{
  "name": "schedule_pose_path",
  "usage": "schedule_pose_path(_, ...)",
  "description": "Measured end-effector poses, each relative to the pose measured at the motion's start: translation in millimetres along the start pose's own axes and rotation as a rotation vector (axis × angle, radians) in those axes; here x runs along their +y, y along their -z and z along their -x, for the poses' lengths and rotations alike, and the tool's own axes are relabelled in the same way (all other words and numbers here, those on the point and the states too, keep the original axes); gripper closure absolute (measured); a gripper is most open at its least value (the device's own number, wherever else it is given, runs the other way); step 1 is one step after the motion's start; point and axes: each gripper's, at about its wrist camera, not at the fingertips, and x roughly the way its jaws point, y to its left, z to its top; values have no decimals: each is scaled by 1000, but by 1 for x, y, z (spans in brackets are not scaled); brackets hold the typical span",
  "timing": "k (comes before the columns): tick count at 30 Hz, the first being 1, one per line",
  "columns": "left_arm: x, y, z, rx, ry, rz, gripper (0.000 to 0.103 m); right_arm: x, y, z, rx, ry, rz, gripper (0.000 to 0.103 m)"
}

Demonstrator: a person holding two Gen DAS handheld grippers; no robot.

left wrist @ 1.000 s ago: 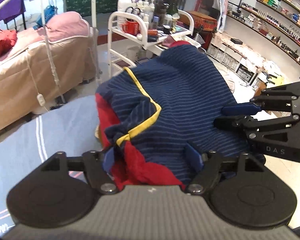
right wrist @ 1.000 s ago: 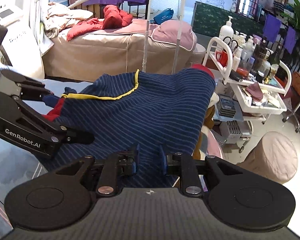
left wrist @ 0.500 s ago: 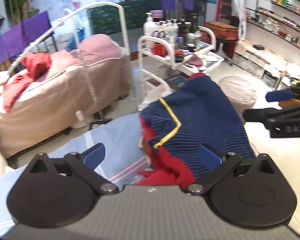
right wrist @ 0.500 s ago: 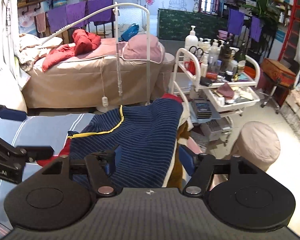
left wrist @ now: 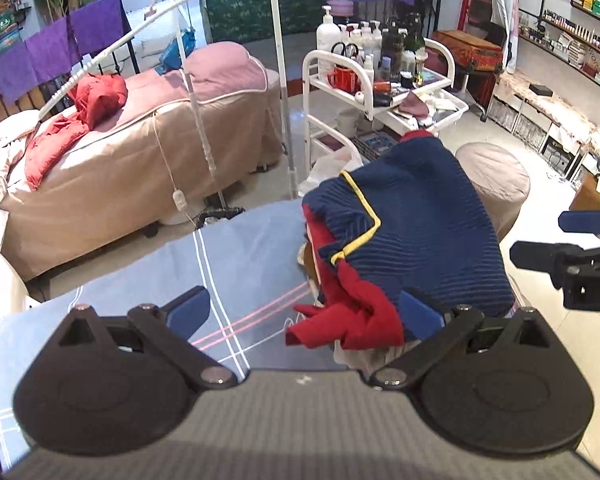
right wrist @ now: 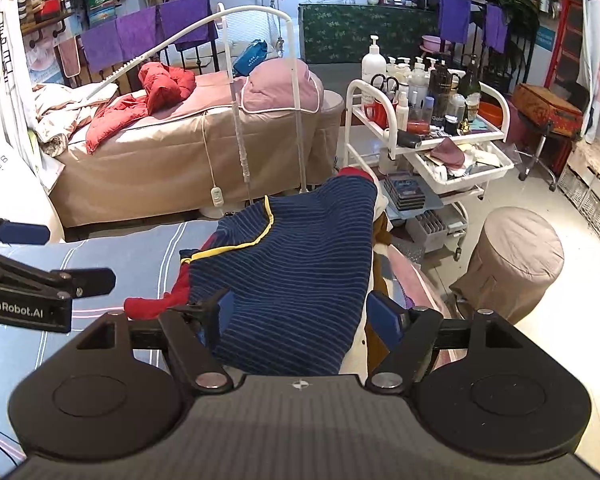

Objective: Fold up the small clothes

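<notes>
**Both claws spread above the striped garment**

Our left gripper (left wrist: 304,314) and right gripper (right wrist: 294,314) hang with jaws wide, holding nothing. Beyond them the navy striped garment (right wrist: 296,260) lies on the bed sheet's (left wrist: 240,256) right edge, long axis pointing away toward the white trolley (right wrist: 428,148).

A folded garment (left wrist: 416,248) lies at the far right corner of the sheet-covered surface (left wrist: 240,256), atop other clothes at the edge. Beyond the surface stands a massage bed (right wrist: 188,152) to the left, with a trolley (right wrist: 428,144) of bottles to its right and a round stool (right wrist: 516,260) on the floor right of the garment. The left tool (left wrist: 304,312) and the right tool (right wrist: 296,312) hang above the near side of the garment, left and right.
</notes>
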Motion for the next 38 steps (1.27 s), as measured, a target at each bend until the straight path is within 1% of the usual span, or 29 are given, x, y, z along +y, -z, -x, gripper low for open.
schedule_pose_path(6,0,3,-7,22,-9,9,0,1,2,-2,3,6,0,0)
schedule_pose_path(11,-1,2,-8,21,-15,15,0,0,3,-6,16,5,5,0)
schedule_pose_path(13,-3,2,-10,27,-38,10,0,0,4,-7,21,5,0,0)
schedule_pose_path(16,-8,1,-13,43,-91,-19,0,-2,4,-8,27,2,-7,0)
schedule_pose_path(19,-13,1,-12,36,-111,-49,0,-2,5,-9,29,-3,-10,0)
schedule_pose_path(22,-14,2,-11,31,-104,-51,0,-2,6,-8,30,2,-10,0)
schedule_pose_path(25,-11,2,-11,37,-87,-35,0,-3,5,-9,30,-1,-11,0)
schedule_pose_path(31,-8,2,-11,35,-78,-13,0,-3,6,-10,38,0,-6,0)
schedule_pose_path(34,-4,3,-10,21,-52,13,0,-2,5,-11,43,1,0,0)
schedule_pose_path(38,-6,3,-10,23,-75,-9,0,-1,4,-13,46,-3,-1,0)
